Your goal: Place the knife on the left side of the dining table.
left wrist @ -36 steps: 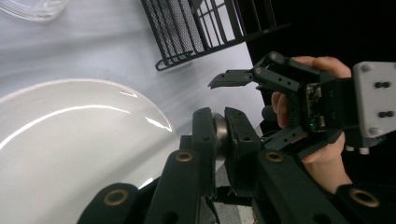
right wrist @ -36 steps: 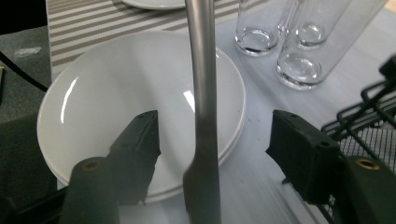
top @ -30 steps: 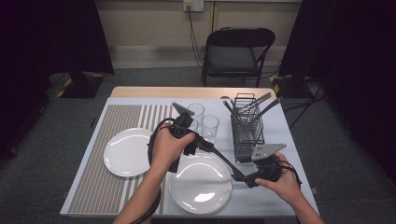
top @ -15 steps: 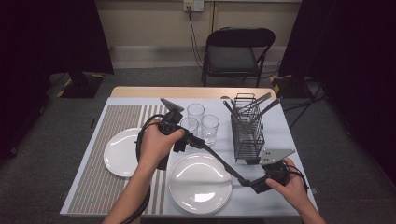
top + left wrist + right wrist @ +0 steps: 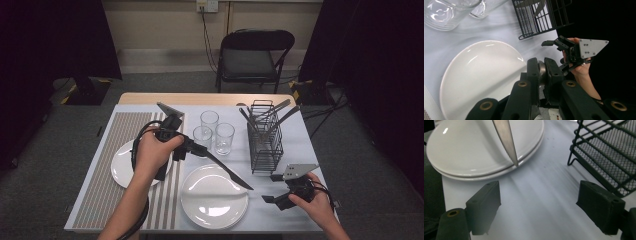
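Steel knife, slanted, tip toward right gripper

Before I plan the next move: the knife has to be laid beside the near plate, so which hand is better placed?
Left. The left gripper is shut on the knife, blade over the near plate; the right gripper is open and empty.

The knife handle is hidden inside the left claw — its blade unseen in that claw's view.

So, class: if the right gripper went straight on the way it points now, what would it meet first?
Probably the knife tip held over the near plate. The right gripper, jaws open, points over bare tablecloth towards it; depth is hard to judge.
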`<state>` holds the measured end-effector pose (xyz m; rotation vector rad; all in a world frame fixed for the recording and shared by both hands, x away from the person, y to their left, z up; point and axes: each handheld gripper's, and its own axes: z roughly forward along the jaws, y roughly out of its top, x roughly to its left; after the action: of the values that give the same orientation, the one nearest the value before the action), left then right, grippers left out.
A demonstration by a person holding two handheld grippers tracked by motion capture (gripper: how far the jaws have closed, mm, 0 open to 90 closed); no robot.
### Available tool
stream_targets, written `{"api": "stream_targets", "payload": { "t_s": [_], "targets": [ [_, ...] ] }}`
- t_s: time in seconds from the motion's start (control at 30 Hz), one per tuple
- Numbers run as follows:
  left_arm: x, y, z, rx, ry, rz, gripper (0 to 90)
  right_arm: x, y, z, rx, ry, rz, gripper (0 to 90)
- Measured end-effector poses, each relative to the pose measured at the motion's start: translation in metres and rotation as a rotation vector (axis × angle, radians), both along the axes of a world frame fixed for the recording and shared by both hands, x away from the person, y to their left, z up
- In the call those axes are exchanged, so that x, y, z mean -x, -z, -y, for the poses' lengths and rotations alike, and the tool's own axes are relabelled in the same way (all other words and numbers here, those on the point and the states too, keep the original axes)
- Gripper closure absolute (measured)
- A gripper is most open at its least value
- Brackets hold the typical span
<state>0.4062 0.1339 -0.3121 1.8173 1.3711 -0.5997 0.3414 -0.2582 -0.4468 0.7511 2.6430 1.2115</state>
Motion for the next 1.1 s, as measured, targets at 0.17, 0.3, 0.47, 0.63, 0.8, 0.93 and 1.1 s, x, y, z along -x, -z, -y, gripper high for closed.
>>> {"api": "stream_targets", "payload": {
  "t_s": [0.17,0.3,0.47,0.63,0.8,0.93,1.1],
  "targets": [
    [0.002,-0.003,-0.008,-0.005,-0.014,0.004,83.8,0.001,0.006,0.001,0.025,0.000,-0.010,18.2],
    [0.003,-0.004,-0.017,-0.007,-0.027,0.002,83.8,0.001,0.010,-0.001,0.040,0.003,-0.010,18.6],
    [0.005,-0.005,-0.030,-0.006,-0.047,0.002,83.9,0.001,0.013,0.001,0.041,0.018,-0.013,18.9],
    [0.007,-0.006,-0.040,-0.005,-0.067,0.010,83.9,0.000,0.015,0.002,0.066,0.023,-0.011,18.9],
    [0.010,-0.009,-0.052,-0.008,-0.077,0.006,83.8,0.001,0.018,-0.001,0.108,0.015,-0.002,18.9],
    [0.012,-0.011,-0.060,-0.009,-0.088,0.008,83.9,0.003,0.023,-0.002,0.140,0.007,0.006,18.9],
    [0.016,-0.013,-0.070,-0.009,-0.101,0.005,83.9,0.004,0.024,-0.001,0.135,0.005,0.023,18.4]
  ]
}}
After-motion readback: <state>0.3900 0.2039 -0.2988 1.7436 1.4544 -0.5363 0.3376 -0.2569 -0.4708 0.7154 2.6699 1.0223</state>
